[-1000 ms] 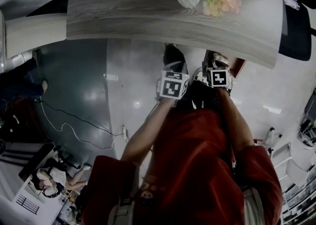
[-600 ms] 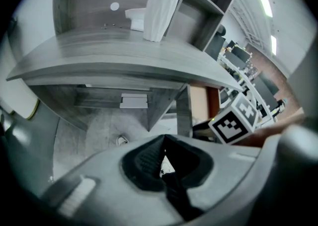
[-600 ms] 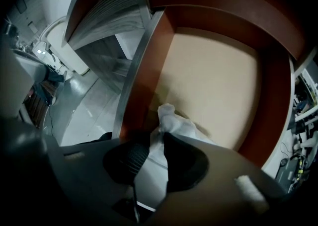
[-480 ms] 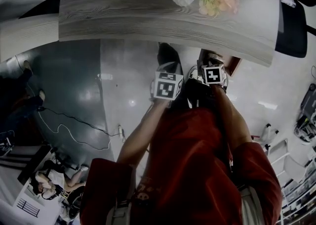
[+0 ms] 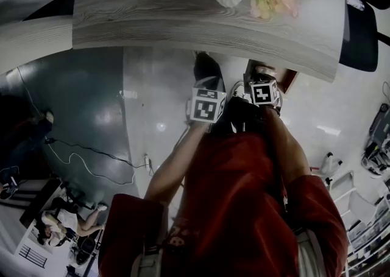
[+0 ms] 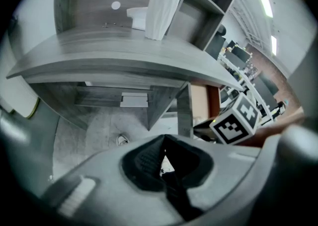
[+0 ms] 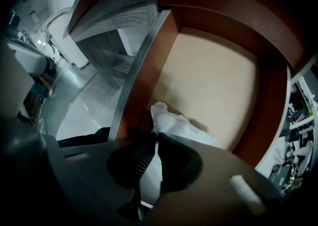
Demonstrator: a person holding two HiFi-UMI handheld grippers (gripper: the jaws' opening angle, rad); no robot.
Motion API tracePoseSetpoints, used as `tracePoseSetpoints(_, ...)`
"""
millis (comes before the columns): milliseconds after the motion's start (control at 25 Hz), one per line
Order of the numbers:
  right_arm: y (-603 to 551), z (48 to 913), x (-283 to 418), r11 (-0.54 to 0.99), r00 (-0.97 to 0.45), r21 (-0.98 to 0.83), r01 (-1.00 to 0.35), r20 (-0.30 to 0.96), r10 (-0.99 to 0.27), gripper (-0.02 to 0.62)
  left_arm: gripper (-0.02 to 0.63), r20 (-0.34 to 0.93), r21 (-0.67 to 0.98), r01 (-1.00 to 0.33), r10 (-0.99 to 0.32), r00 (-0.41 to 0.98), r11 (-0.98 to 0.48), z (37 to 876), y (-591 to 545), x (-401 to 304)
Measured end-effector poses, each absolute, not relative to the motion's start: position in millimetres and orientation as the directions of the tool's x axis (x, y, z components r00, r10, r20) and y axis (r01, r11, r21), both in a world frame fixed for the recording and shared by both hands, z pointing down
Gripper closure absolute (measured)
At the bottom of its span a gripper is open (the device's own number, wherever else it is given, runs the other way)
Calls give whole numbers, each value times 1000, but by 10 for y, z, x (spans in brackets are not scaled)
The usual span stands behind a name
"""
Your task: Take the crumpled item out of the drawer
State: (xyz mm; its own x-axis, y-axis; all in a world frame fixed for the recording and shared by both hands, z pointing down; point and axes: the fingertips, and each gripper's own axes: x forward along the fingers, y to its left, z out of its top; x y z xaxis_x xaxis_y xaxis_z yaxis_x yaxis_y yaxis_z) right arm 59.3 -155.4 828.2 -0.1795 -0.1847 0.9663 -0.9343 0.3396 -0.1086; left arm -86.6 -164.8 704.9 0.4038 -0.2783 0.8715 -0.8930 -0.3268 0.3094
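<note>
the right gripper stays pinched on the white crumpled item, still inside the open drawer under the counter's front edge. the left gripper (jaws pressed together, empty) has barely shifted beside it.

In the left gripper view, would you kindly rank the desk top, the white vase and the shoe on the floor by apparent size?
Largest: desk top
Then: white vase
Smallest: shoe, though it lies farthest away.
</note>
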Motion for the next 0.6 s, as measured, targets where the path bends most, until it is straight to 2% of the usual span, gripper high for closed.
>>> tracePoseSetpoints(600,-1487,8021,669,334,-180,-90,-938,951,-251,592,607,859,307,-889,-304,413,-340,6908,-1542,-825)
